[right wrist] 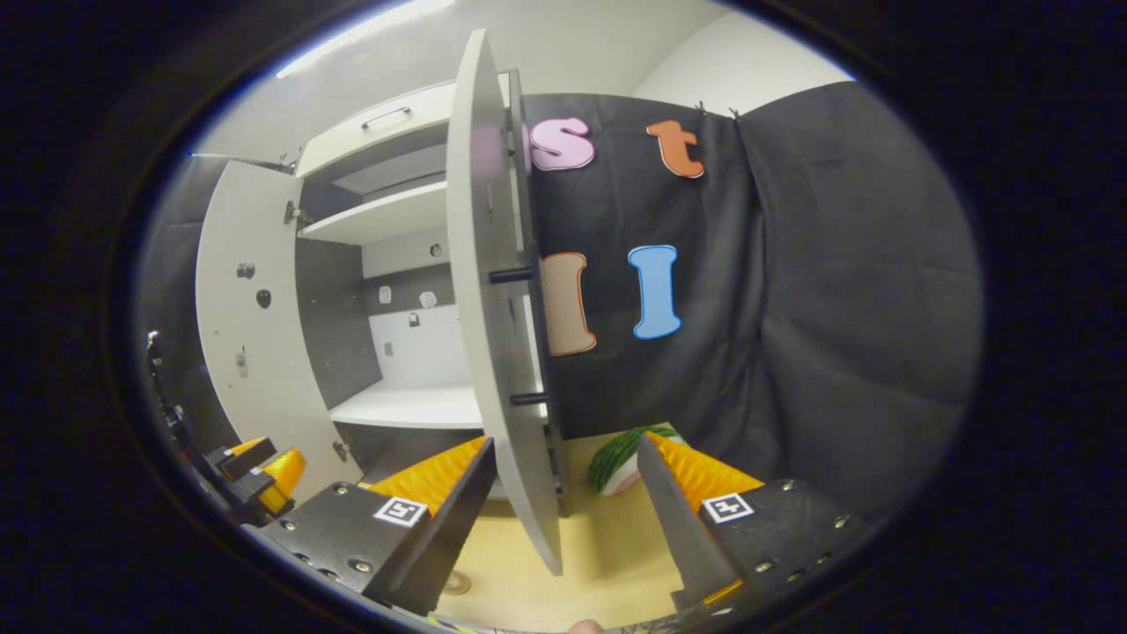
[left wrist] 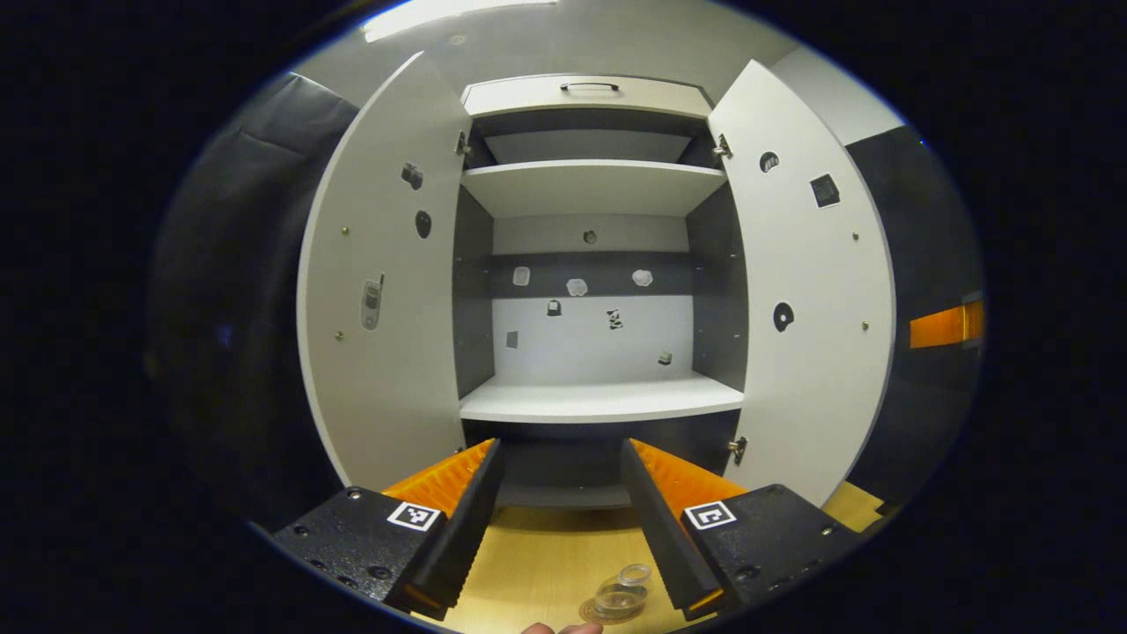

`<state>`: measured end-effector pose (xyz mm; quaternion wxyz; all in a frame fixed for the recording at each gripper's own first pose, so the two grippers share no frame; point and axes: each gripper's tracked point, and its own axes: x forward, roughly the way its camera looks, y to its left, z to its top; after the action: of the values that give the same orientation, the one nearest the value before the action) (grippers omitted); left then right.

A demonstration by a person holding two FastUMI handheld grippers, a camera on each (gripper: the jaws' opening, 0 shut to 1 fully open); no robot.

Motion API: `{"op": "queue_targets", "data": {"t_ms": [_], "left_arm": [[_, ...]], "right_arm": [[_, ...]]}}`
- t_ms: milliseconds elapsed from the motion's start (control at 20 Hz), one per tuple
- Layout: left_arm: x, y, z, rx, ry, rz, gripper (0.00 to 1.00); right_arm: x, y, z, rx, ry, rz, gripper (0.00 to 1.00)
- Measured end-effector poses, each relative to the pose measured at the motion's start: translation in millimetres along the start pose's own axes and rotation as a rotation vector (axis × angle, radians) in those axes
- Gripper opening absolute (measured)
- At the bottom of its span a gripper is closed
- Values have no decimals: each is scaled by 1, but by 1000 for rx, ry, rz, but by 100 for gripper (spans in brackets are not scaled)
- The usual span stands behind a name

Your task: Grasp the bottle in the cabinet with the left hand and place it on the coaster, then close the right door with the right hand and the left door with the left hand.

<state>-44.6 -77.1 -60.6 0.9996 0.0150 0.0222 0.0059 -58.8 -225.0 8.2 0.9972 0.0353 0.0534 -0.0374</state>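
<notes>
Standing clear round bottle (left wrist: 622, 592) on ribbed coaster (left wrist: 592, 611), wood-grain table (left wrist: 546, 563).

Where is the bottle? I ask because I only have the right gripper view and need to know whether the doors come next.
Observer: In the left gripper view the bottle sits on the coaster on the wooden table, in front of the cabinet. It looks upright.
Operator: Is the left gripper free of it?
Observer: Yes. The left gripper has its jaws wide apart with nothing between them, and it points at the cabinet's lower shelf.
Operator: How does the left door stand?
Observer: The left door is swung wide open, seen face on.
</notes>
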Motion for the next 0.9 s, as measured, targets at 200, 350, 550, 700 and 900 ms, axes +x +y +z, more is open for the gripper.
{"op": "queue_targets", "data": {"t_ms": [200, 350, 550, 700, 900], "left_arm": [[-12, 7, -8, -6, 43, 30, 86], [-18, 20, -14, 10, 60, 78, 86], [-28, 30, -23, 6, 88, 119, 86], [-32, 40, -32, 10, 113, 146, 86], [-35, 52, -40, -11, 124, 175, 86]], "right_arm": [[18, -9, 12, -6, -14, 31, 97], [35, -7, 18, -25, -20, 67, 99], [47, -5, 17, -48, -19, 89, 98], [50, -1, 14, -41, -14, 110, 97], [52, 6, 14, -51, -31, 148, 95]]}}
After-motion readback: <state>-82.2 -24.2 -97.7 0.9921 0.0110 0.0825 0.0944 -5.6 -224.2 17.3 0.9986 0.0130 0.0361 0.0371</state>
